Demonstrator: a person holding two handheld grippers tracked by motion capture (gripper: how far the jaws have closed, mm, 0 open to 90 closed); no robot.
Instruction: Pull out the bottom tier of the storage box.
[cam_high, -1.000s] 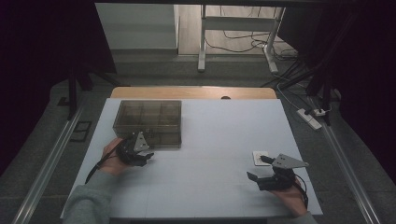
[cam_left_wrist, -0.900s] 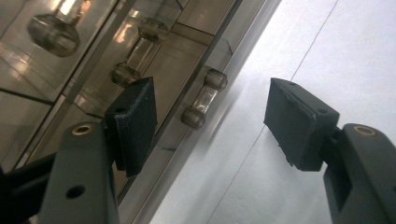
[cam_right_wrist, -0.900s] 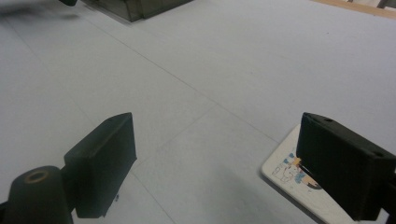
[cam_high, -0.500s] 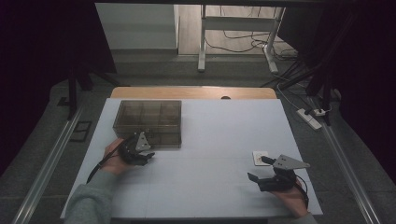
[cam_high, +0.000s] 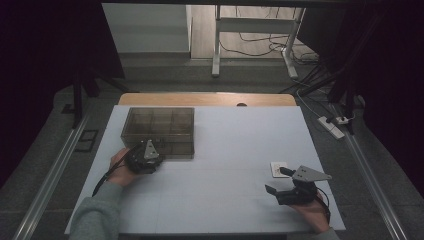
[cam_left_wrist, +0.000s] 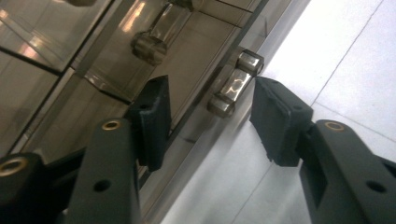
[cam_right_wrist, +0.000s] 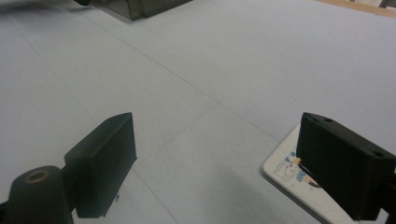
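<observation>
Clear compartment box (cam_high: 159, 131) sits on the counter (cam_high: 225, 150) at its left-far part, long axis running left-right across the counter, front wall facing the person. Lid down; a small clear latch (cam_left_wrist: 235, 85) on the front edge runs along that edge, a second latch (cam_left_wrist: 152, 43) farther along the same edge.

Left hand-held gripper (cam_high: 146, 159) is at the box's front wall, near its left-middle — jaws spread apart, one over the lid side, the other over the counter side, latch sitting between them with gaps on both sides, not pinched. Left hand (cam_high: 121, 169) comes in from bottom left, grey sleeve, forearm angled up and right toward the box.

Right hand-held gripper (cam_high: 292, 189) is well apart from the box, low over the near-right counter — jaws wide open, holding nothing, aimed left and away toward the box. A small white card (cam_high: 278, 168) with a cartoon print lies flat just beside its right jaw. Right hand (cam_high: 312, 212) enters from the bottom edge.
</observation>
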